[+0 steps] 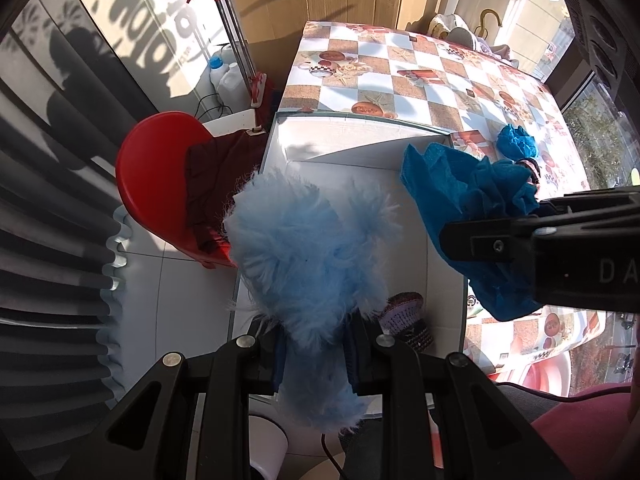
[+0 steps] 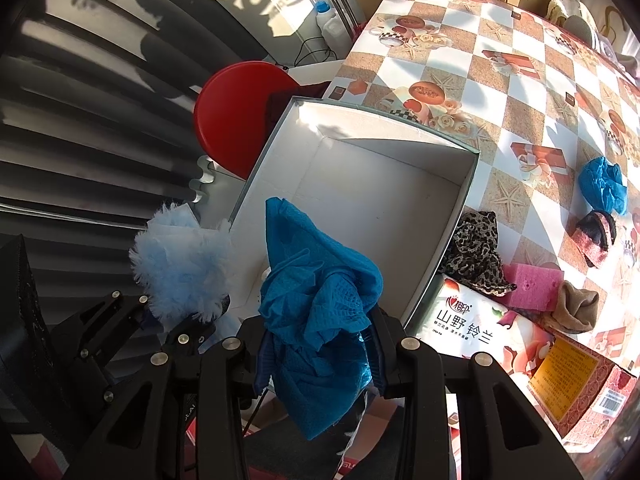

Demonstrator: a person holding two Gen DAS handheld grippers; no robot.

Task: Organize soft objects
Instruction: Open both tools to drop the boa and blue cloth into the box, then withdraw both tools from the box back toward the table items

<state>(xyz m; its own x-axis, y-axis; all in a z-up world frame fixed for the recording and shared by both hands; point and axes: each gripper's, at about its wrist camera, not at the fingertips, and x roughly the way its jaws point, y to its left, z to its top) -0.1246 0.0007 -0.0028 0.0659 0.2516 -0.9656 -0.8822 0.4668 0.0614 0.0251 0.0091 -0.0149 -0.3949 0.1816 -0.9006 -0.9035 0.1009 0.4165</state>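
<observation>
Left wrist view: the left claw [image 1: 316, 364] pinches a pale blue fluffy piece [image 1: 308, 248], which hangs over the near left part of an open white box [image 1: 360, 136]. A small purple knitted thing [image 1: 406, 316] lies on the box floor just beside the fluff. The right claw [image 1: 460, 236] comes in from the right, pinching a blue cloth [image 1: 460, 188] over the box's right wall. Left of the box a red chair [image 1: 152, 184] with a dark garment stands close. Beyond the box the checkered surface [image 1: 400, 64] lies mostly bare.

Right wrist view: the right claw [image 2: 320, 356] grips the blue cloth [image 2: 316, 280] above the box's near edge; the box [image 2: 380, 200] floor is mostly open. Right of the box, crowded together: a leopard cloth [image 2: 476, 256], pink sponge [image 2: 534, 284], beige sock [image 2: 576, 308], tissue pack [image 2: 472, 328] and carton [image 2: 576, 392]. Farther off lie a blue wad [image 2: 602, 184] and a dark slipper [image 2: 596, 240].
</observation>
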